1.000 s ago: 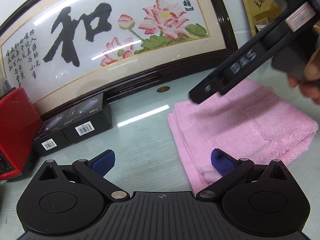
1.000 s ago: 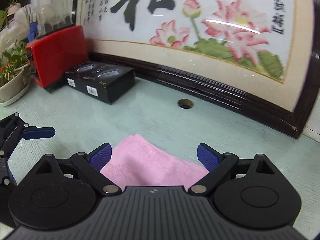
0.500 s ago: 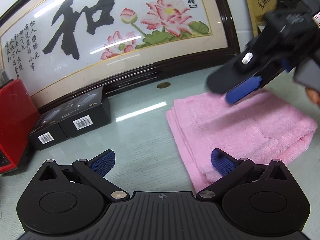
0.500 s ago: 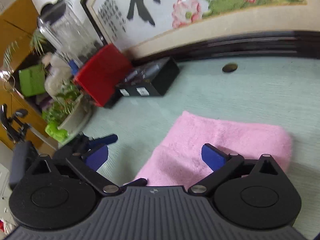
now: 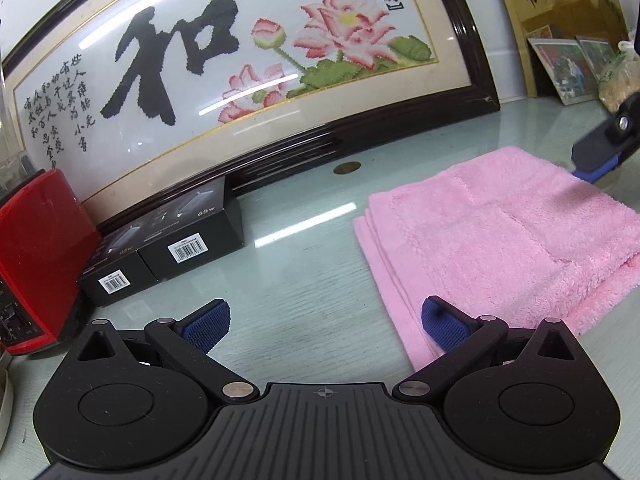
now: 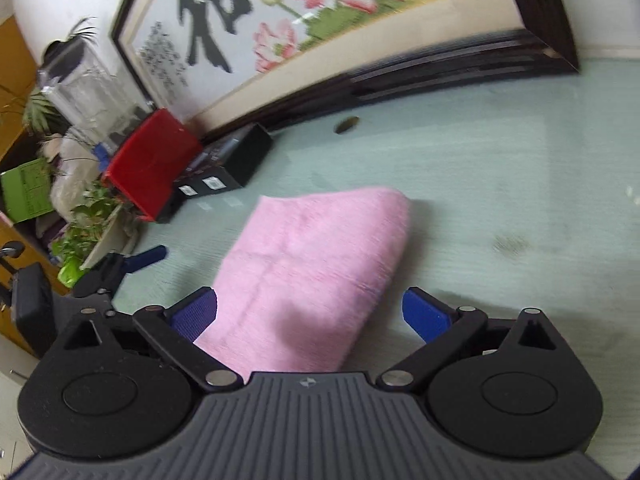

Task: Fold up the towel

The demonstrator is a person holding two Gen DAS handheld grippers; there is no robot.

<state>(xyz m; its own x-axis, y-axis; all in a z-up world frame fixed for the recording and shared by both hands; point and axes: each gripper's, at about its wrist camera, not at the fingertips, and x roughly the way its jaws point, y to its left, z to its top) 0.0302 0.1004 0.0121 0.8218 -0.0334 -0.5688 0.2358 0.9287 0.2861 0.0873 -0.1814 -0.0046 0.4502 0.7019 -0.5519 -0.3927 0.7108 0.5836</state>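
Pink towel (image 5: 504,240), folded into a thick rectangular pad of several layers, lies flat on the tabletop (image 5: 304,264) at centre right of the left wrist view. Pile is fluffy terry w/ a flatter woven band running across the top layer; stacked layer edges show along its left side. In the left wrist view its long axis runs from lower left to upper right of the frame; in the right wrist view (image 6: 312,264) it sits at frame centre, the rounded fold edge toward upper right.

Left tool (image 5: 325,320): black plastic body, blue ribbed pads, jaws wide apart, empty; its right pad overlaps the towel's near corner, contact cannot be told. Right tool (image 6: 310,312): same build, jaws spread, nothing clamped, poised over the towel's near end; seen also at the right edge of the left wrist view.

Tabletop: pale green, glossy, faint wood-grain pattern, one small round brass-coloured cap (image 5: 347,167).

Upper frame: dark-framed cross-stitch picture (image 5: 224,64), large black character "和", pink lotus blooms. Left: two black cartons (image 5: 168,248) w/ barcode labels, "65W" legible; glossy red box (image 5: 38,256).
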